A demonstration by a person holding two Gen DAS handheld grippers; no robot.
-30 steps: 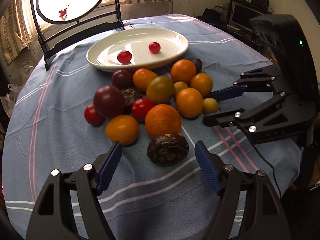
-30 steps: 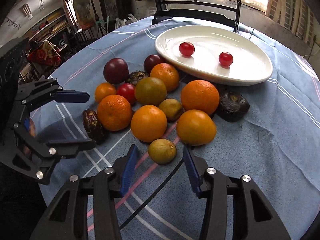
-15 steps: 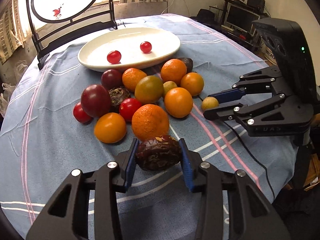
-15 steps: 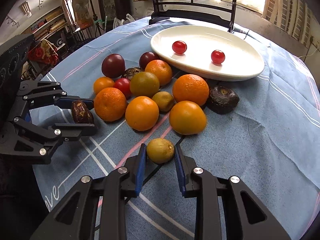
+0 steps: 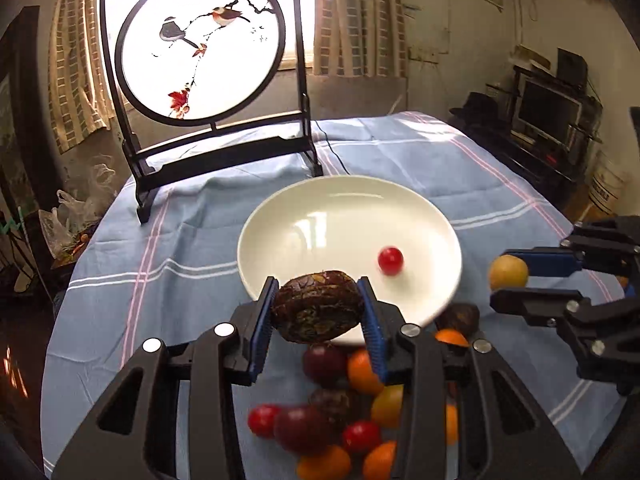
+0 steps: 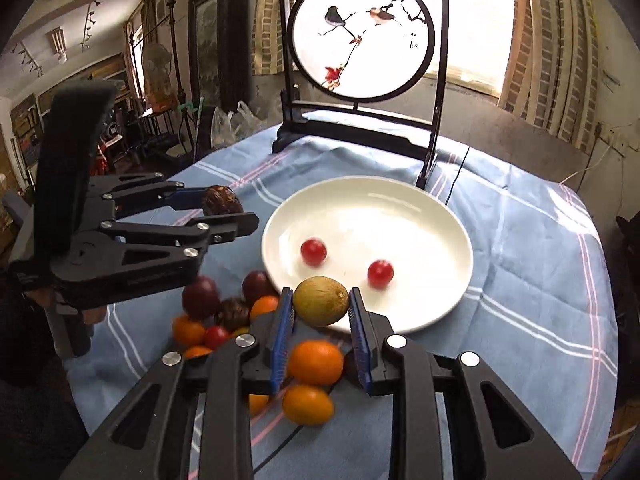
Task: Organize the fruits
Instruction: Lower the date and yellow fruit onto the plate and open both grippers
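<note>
My left gripper (image 5: 318,312) is shut on a dark wrinkled passion fruit (image 5: 318,310) and holds it in the air over the near rim of the white plate (image 5: 280,224). My right gripper (image 6: 322,304) is shut on a small yellow-green fruit (image 6: 321,300), also lifted above the plate's near rim (image 6: 448,216). Two cherry tomatoes (image 6: 313,251) lie in the plate. The pile of oranges, plums and tomatoes (image 5: 340,416) sits on the cloth below both grippers. Each gripper shows in the other's view: the right one (image 5: 508,280), the left one (image 6: 224,208).
A black-framed round screen with painted birds (image 5: 200,48) stands at the far table edge behind the plate. A thin cable (image 6: 456,176) runs over the blue striped cloth (image 5: 120,280). Shelves and a monitor (image 5: 548,108) lie beyond the table at right.
Both grippers closed on their fruits, lifted them off the cloth and carried them forward to above the plate's near rim. The fruit pile now lies beneath them.
</note>
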